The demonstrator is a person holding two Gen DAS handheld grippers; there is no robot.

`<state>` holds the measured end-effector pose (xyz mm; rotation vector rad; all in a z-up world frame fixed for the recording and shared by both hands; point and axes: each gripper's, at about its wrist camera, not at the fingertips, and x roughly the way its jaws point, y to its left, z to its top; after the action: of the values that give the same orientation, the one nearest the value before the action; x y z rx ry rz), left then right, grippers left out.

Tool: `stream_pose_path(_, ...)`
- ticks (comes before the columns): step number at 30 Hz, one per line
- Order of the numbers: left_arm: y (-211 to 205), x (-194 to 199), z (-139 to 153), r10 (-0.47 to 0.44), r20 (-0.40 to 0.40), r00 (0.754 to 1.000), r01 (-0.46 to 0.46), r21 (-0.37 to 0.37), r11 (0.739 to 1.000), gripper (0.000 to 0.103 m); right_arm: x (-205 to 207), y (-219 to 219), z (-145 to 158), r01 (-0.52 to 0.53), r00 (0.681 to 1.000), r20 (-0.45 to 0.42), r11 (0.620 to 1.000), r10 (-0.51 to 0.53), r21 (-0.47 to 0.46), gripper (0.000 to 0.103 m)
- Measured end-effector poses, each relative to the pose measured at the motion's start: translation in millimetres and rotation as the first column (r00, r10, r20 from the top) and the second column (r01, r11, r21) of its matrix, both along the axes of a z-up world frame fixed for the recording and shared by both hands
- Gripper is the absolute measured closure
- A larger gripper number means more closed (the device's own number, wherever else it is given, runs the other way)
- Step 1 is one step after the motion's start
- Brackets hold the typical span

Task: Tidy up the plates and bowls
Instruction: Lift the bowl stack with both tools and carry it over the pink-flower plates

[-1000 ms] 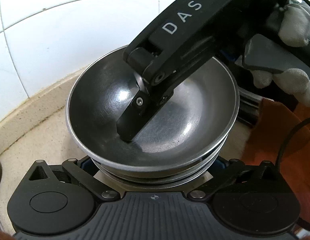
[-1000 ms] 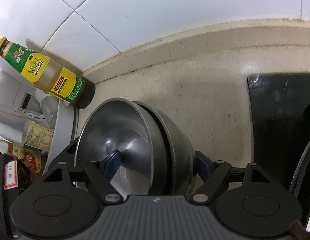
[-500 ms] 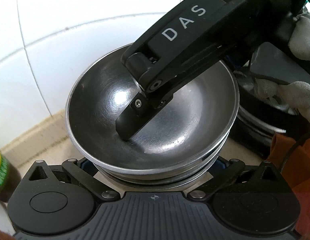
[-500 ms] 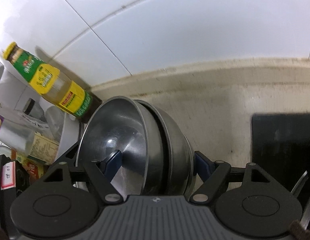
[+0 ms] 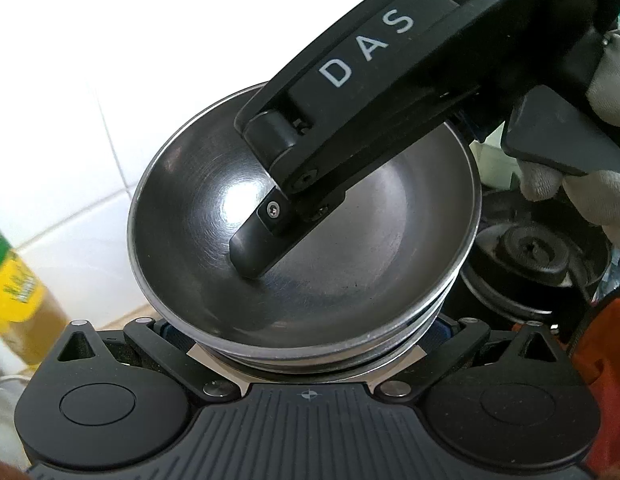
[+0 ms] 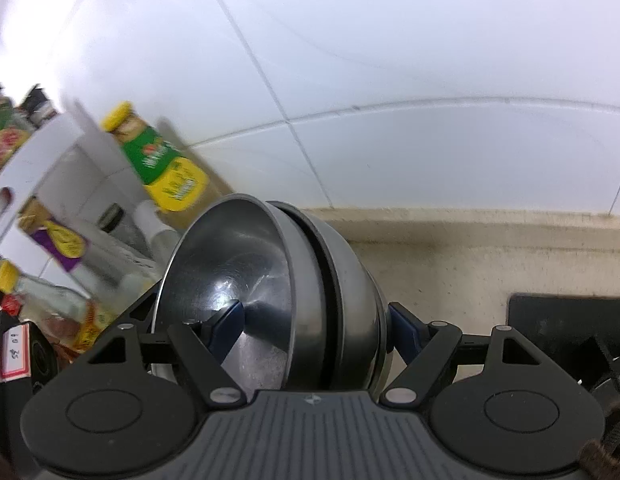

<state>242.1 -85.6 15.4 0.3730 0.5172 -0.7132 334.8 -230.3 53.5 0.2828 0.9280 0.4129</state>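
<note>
Up close in the left wrist view, a stack of nested steel bowls (image 5: 189,240) sits between the left gripper's (image 5: 305,330) blue-padded fingers, whose pads are hidden behind the stack, so whether they press on it cannot be told. The right gripper (image 5: 269,236) comes in from the upper right; its black arm bears the white letters "DAS", and one finger rests inside the top bowl. A gloved hand (image 5: 590,184) holds that tool at the right edge. Far behind the bowls on the right stands a gas burner (image 5: 538,256); at the left edge a blurred bottle (image 5: 17,288) shows a yellow label too smeared to read.

Next, the right wrist view shows the same stack tilted on its side, gripped by the right gripper: one blue pad (image 6: 225,324) lies against the inside of the top bowl, the other against the outside of the lowest. Beyond lie a beige countertop (image 6: 490,256) and a white tiled wall (image 6: 390,60). The bottle, left and far, has a yellow cap and a green-and-yellow label with unreadable print. A red-bordered tag (image 6: 15,350) at the near left reads roughly "60 $$".
</note>
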Motion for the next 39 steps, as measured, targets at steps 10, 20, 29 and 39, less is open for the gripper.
stream_pose_path(10, 14.5, -65.0, 33.6, 0.068, 0.068, 0.995, -0.067, -0.015, 0.998, 0.0, -46.0, 16.3, 49.6, -0.055, 0.994, 0.095, 0.998, 0.057, -0.016, 0.03)
stream_pose_path(20, 29.0, -123.1, 46.7, 0.131, 0.056, 0.99, -0.13, -0.015, 0.991, 0.0, -91.0, 37.3, 67.7, -0.106, 0.988, 0.11, 0.994, 0.107, -0.014, 0.03)
stream_pose_path(29, 26.5, -177.0, 41.4, 0.161, 0.017, 0.987, -0.161, 0.017, 0.987, 0.0, -133.0, 58.5, 57.1, -0.141, 0.987, 0.082, 0.99, 0.14, 0.0, 0.03)
stream_pose_path(39, 54.7, -224.5, 34.3, 0.165, -0.043, 0.985, -0.164, 0.034, 0.986, 0.0, -178.1, 74.9, 32.4, -0.143, 0.989, 0.026, 0.99, 0.143, 0.001, 0.03)
